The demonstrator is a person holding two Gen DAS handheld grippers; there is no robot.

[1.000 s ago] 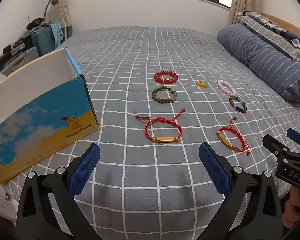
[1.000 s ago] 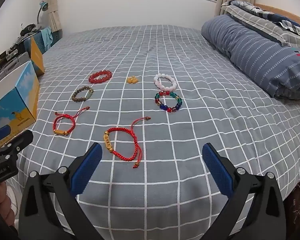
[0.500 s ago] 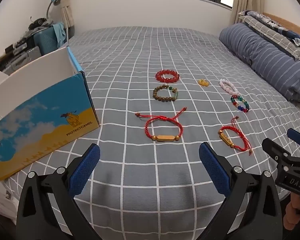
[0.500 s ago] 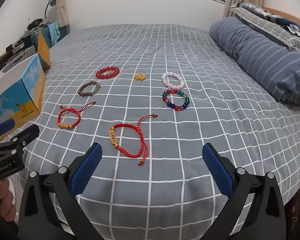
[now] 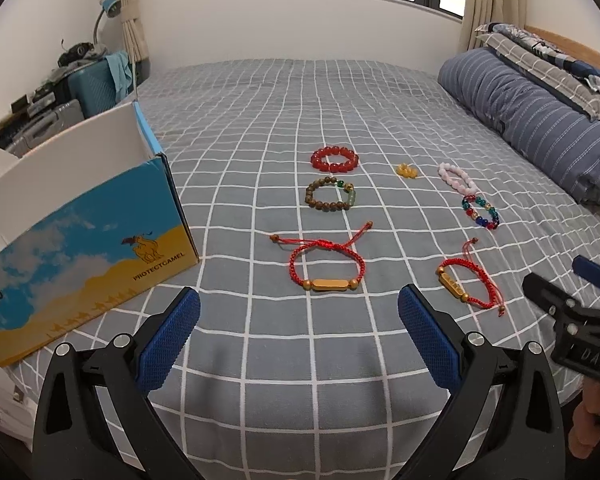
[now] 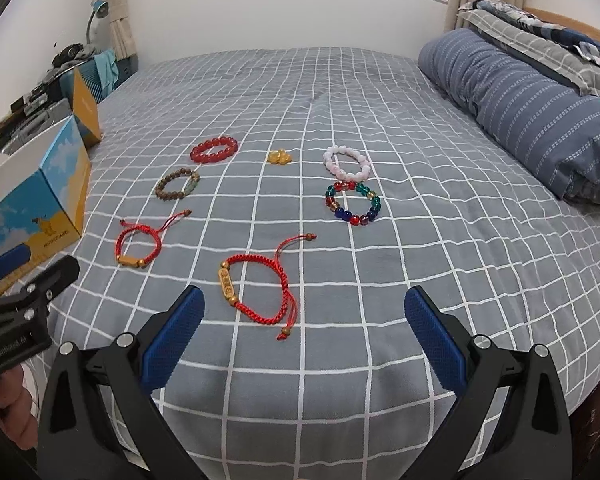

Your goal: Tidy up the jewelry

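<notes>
Seven pieces of jewelry lie spread on the bed (image 6: pixel 420 240), toward its near edge: a red cord bracelet (image 6: pixel 260 288) nearest that edge, a second red cord bracelet (image 5: pixel 326 266) to its left, a brown bead bracelet (image 5: pixel 331 193) and a red bead bracelet (image 5: pixel 334 159) farther in, a small amber charm (image 6: pixel 279 157) in the middle, and a pink bead bracelet (image 6: pixel 347 163) touching a multicolored bead bracelet (image 6: pixel 353 203) on the right. A blue and yellow box (image 5: pixel 88 240) stands at the bed's left edge. The left tongs (image 5: pixel 300 332) and right tongs (image 6: pixel 306 332) hover over the near edge, both spread wide and holding nothing. A rolled blue duvet (image 6: pixel 532 112) lies along the right edge.
</notes>
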